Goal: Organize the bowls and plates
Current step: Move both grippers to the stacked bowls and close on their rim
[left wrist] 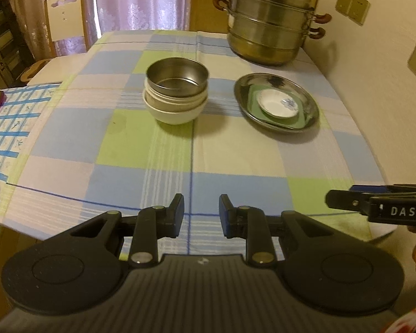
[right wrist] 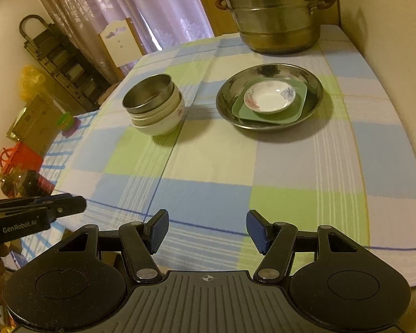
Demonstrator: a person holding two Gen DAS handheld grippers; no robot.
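A stack of bowls (left wrist: 176, 91) stands mid-table: a steel bowl (right wrist: 148, 93) on top, white bowls under it. To its right lies a steel plate (left wrist: 276, 101) holding a green square plate (right wrist: 269, 105) and a small white flowered dish (right wrist: 269, 96). My left gripper (left wrist: 201, 213) is open and empty over the table's near edge, far from the bowls. My right gripper (right wrist: 207, 231) is open and empty, also at the near edge. Each gripper shows at the side of the other's view.
A large tiered steel steamer pot (left wrist: 271, 19) stands at the far right of the checked tablecloth (left wrist: 152, 152), by the wall. A white chair (left wrist: 65, 19) stands behind the table at the left. Clutter and a rack (right wrist: 61, 63) lie off the left side.
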